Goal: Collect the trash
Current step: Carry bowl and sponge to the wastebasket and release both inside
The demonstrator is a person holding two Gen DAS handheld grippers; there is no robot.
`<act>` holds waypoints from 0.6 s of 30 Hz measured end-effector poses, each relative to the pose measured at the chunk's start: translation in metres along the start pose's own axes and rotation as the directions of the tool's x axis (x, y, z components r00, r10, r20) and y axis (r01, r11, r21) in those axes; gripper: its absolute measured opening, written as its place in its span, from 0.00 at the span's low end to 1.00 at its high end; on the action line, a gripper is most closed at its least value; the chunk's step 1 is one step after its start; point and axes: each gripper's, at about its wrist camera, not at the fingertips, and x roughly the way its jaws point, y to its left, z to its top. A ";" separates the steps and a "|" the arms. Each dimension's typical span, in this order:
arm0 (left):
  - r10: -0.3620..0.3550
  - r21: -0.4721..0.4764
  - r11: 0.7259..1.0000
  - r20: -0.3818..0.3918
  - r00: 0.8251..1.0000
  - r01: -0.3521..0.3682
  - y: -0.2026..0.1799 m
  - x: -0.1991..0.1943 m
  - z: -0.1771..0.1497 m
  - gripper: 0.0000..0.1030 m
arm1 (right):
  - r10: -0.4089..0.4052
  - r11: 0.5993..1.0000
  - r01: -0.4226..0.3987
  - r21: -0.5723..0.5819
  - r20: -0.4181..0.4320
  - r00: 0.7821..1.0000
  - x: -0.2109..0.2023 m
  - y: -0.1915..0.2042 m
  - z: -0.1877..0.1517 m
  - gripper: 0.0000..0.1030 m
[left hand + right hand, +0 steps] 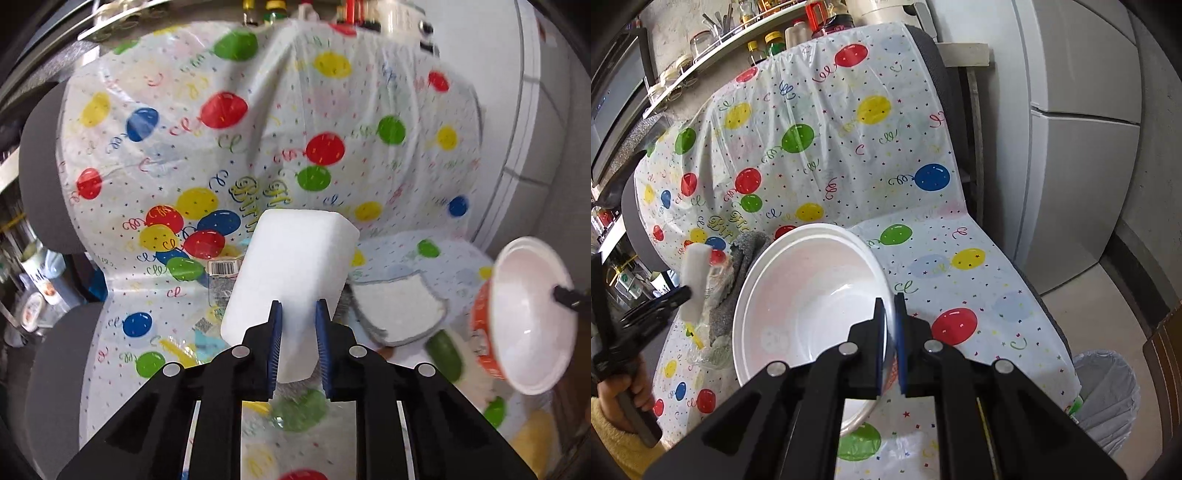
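Trash is already gripped: left gripper (298,314) pinches the white foam block (295,273) above the balloon cover (332,92), right gripper (889,314) is clamped on the bowl (809,291) rim. Carry both level toward the bin (1108,398) at far right, keeping both grips firm.

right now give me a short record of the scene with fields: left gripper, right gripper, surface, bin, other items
left gripper: left gripper shut on a white foam block
right gripper: right gripper shut on the rim of a white bowl, orange outside
surface: chair under a balloon-print plastic cover
bin: lined trash bin on the floor, lower right in the right wrist view
other items: grey cloth beside the bowl
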 end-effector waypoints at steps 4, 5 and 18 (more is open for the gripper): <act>-0.066 -0.029 0.997 0.059 0.996 0.067 -0.007 -0.040 -0.005 0.18 | -0.005 1.000 0.004 0.020 0.009 1.000 -0.011 -0.004 -0.002 0.06; -0.087 -0.030 0.996 0.074 0.993 0.090 -0.013 -0.053 -0.008 0.18 | -0.008 1.000 0.008 0.023 0.013 1.000 -0.015 -0.005 -0.003 0.06; -0.425 0.175 0.888 -0.047 0.904 0.426 -0.182 -0.058 -0.062 0.19 | -0.264 0.940 0.252 0.231 0.022 0.964 -0.103 -0.128 -0.063 0.06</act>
